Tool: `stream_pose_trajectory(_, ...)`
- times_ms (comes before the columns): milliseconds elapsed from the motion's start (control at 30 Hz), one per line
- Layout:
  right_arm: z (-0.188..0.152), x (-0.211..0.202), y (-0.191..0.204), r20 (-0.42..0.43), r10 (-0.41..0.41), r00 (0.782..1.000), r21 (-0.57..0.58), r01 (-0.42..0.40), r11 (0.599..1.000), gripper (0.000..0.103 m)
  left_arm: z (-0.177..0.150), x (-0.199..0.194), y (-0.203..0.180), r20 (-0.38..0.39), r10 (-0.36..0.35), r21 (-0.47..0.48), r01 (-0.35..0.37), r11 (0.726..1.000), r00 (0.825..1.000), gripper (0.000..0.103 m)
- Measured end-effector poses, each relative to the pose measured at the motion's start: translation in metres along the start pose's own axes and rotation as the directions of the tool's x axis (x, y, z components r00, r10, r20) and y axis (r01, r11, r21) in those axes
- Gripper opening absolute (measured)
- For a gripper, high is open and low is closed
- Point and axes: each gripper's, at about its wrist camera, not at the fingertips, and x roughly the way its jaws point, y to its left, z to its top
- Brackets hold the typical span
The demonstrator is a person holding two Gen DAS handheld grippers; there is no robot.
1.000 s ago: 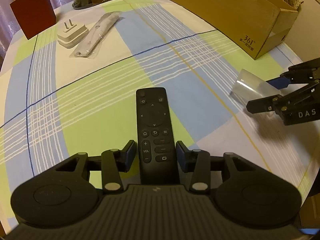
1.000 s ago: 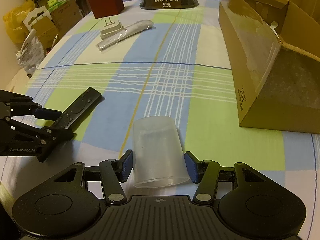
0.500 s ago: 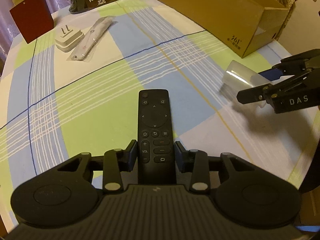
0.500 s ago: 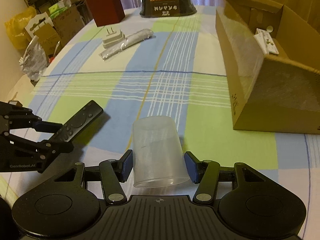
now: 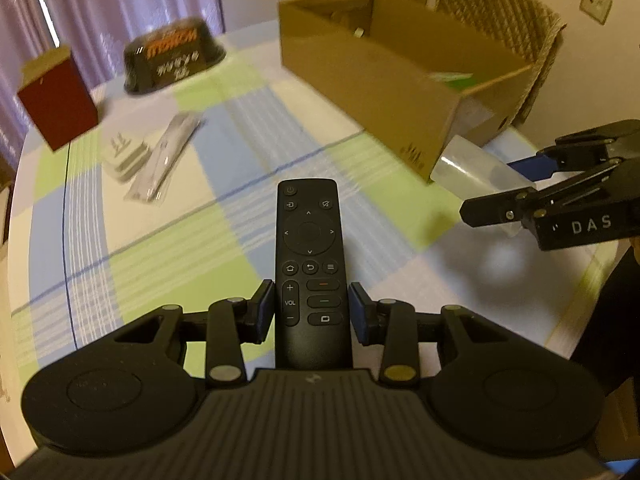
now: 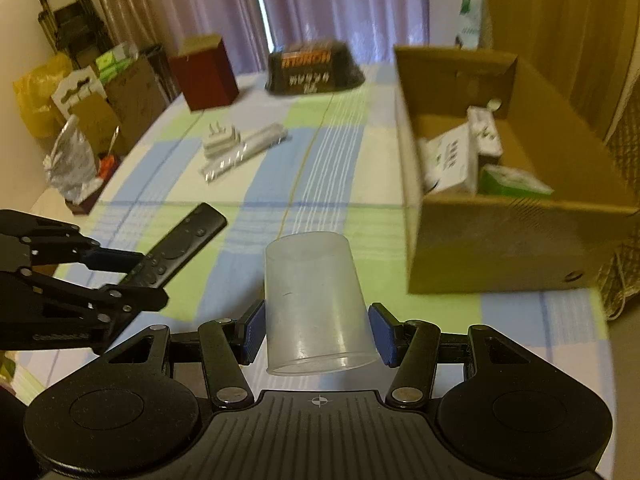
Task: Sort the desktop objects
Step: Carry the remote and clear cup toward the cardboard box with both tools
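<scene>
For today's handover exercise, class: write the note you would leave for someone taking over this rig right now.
Left gripper: shut on the black TV remote, held above the checked tablecloth.
Right gripper: shut on the translucent plastic cup, base pointing forward.
Open cardboard box already holds some white and green packs.
Left on the cloth: white plug adapter and wrapped white stick.
Next, probably: put the remote and cup in the box, then fetch those two.
</scene>
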Motion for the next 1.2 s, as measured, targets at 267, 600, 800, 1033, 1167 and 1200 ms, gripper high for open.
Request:
stream_pose_trajectory(267,0.027,-0.041,-0.026,0.084,-0.039,0.996,0.020,0.038,0.999,0.054,0.049,-0.014,-0.028,0.070,-0.022,0.042,0.019,0.999,0.997,0.033)
stream_pose_trajectory(600,0.069,-0.056,-0.081,0.140,-0.113,0.984,0.056,0.106,0.993,0.054,0.124,-0.004,-0.063,0.132,-0.072,0.104,0.059,0.993,0.989,0.033)
stream_pose_trajectory(800,0.086,-0.051,-0.116,0.139,-0.141,0.980,0.077,0.132,0.988,0.054,0.160,0.012,-0.078,0.148,-0.096,0.116,0.079,0.990,0.984,0.033)
stream_pose_trajectory(1033,0.099,-0.037,-0.145,0.127,-0.157,0.979,0.087,0.147,0.985,0.054,0.188,0.033,-0.086,0.144,-0.102,0.136,0.082,0.987,0.984,0.033)
stream_pose_trajectory(1167,0.104,-0.026,-0.157,0.116,-0.157,0.981,0.095,0.146,0.985,0.054,0.200,0.045,-0.087,0.136,-0.100,0.136,0.082,0.987,0.986,0.033)
stream_pose_trajectory(1200,0.104,-0.023,-0.159,0.113,-0.156,0.981,0.097,0.145,0.985,0.054,0.203,0.049,-0.087,0.133,-0.099,0.137,0.081,0.987,0.986,0.033)
